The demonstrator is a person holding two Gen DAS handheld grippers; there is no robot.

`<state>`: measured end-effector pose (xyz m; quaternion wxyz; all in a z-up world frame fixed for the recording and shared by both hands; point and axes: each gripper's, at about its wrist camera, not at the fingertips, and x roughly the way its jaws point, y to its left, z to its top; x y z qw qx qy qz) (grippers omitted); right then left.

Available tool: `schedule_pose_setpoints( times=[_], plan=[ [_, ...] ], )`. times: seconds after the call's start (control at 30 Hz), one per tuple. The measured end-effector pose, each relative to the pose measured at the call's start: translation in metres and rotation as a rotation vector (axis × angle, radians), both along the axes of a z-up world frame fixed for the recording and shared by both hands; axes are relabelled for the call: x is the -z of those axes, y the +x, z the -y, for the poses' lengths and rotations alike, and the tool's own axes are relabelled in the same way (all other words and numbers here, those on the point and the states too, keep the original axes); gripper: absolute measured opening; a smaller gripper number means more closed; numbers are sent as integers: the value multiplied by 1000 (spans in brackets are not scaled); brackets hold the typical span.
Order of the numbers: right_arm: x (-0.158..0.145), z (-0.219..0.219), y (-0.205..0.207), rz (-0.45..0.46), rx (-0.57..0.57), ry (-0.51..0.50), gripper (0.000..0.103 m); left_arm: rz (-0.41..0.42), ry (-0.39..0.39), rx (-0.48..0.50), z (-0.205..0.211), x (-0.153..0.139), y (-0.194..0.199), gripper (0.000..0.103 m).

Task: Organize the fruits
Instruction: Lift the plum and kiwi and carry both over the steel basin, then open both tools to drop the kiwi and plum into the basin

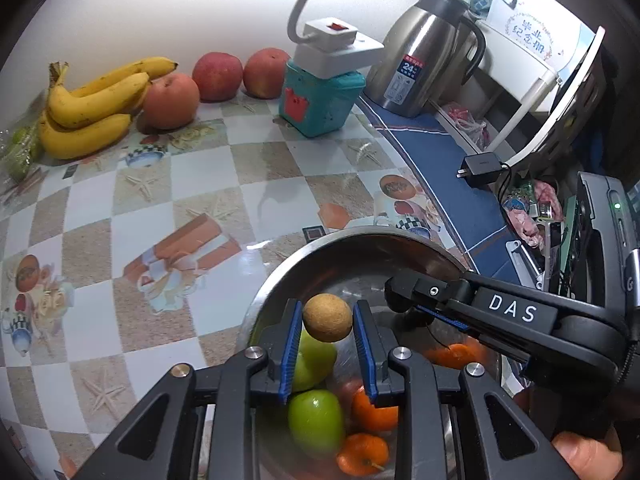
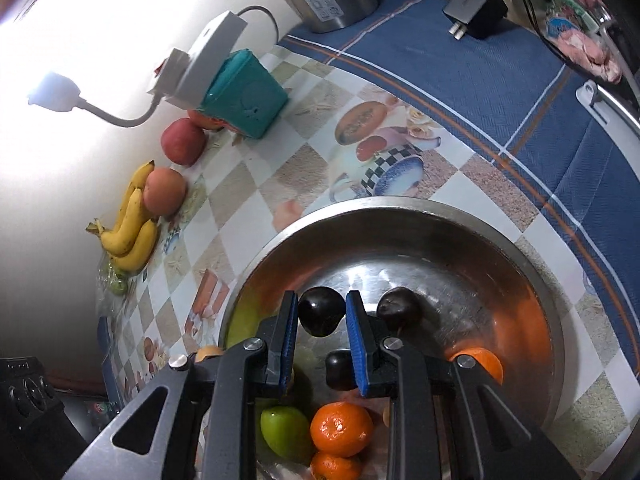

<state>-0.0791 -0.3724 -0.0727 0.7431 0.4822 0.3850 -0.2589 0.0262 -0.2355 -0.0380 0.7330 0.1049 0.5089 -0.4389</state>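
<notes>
Against wall: 3 bananas [image 1: 90, 108], 3 red apples [image 1: 170, 100]. In steel bowl [image 2: 400, 216]: 2 green apples [image 1: 316, 422], 3 oranges [image 2: 340, 426], 3 dark plums [image 2: 322, 311], 1 tan round fruit [image 1: 327, 317]. Also 1 kettle [image 1: 424, 60], 1 teal box [image 1: 320, 100], 1 charger [image 1: 482, 168].

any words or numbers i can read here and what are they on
"DAS": right claw's arm
"24": label on the steel kettle; smaller print under it is too small to read
"毕业纪念册": white box, roughly legible
Teal box: red mark, no readable text
</notes>
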Motion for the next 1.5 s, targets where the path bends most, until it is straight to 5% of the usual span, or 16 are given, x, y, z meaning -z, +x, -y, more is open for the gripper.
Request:
schedule_pose_setpoints(
  times=[0.57,0.67,0.87,1.03,1.2,1.23,1.3,1.5],
  plan=[
    [7,0,6,-27,-1,-1,26,-20,22,9,6,19,-1,30],
    [4,0,5,-24,0,-11,37,-29,13,7,3,18,1,33],
    [-7,1,5,0,-7,-40,38,-43,-22,-21,-5,8,8,33],
    [-16,-1,6,-6,-32,-80,38,-14,-15,-115,-19,-3,21,33],
    [-23,-6,11,-38,-73,-134,38,16,83,-275,-40,-2,38,34],
    [-24,-8,13,-49,-85,-147,38,22,118,-307,-43,0,42,36],
    [-25,-14,17,-78,-118,-178,38,36,169,-346,-49,5,46,60],
    [-25,-30,26,-111,-190,-225,66,11,238,-417,-69,20,57,74]
  ],
)
